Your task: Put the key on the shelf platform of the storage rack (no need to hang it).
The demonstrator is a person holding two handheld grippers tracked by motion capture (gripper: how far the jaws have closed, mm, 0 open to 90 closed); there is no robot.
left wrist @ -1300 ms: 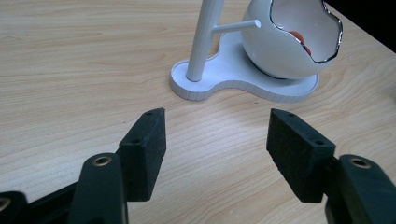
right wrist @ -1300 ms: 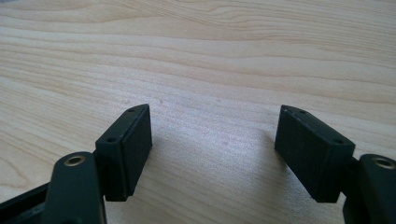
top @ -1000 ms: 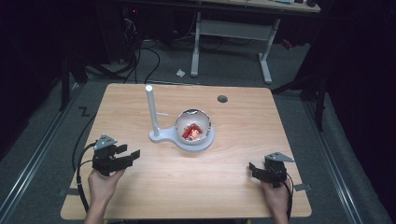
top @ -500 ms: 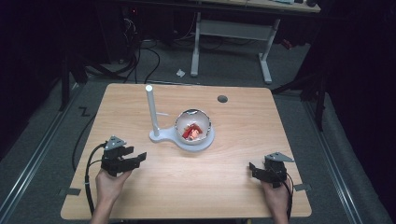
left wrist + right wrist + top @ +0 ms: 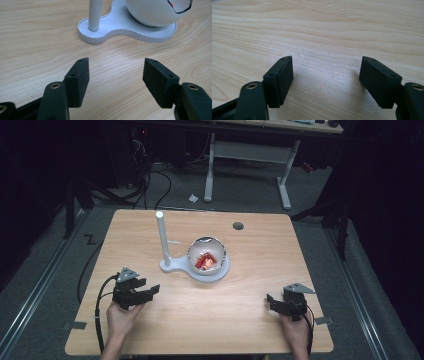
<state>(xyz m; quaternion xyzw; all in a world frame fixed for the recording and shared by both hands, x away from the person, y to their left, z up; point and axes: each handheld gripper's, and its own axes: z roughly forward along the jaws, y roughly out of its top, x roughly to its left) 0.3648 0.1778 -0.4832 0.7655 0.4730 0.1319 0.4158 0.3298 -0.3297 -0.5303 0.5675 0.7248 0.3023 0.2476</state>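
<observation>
A white stand (image 5: 175, 266) with an upright post (image 5: 162, 237) sits mid-table and carries a white bowl (image 5: 206, 256) with red pieces (image 5: 206, 261) inside. In the left gripper view the stand (image 5: 120, 27) and the bowl (image 5: 155, 11) lie a short way ahead. My left gripper (image 5: 150, 291) rests low at the front left of the table, open, with bare wood between its jaws (image 5: 116, 62). My right gripper (image 5: 272, 301) sits at the front right, also open and holding nothing (image 5: 327, 60).
The wooden table (image 5: 260, 285) has a round cable hole (image 5: 238, 226) near its far edge. Beyond it stand a white desk frame (image 5: 250, 155) and cables on the dark floor. Each gripper trails a black cable over the table's front edge.
My left gripper has shifted to the right and nearer the front edge, sinking closer to the tabletop. The right gripper has stayed where it was.
</observation>
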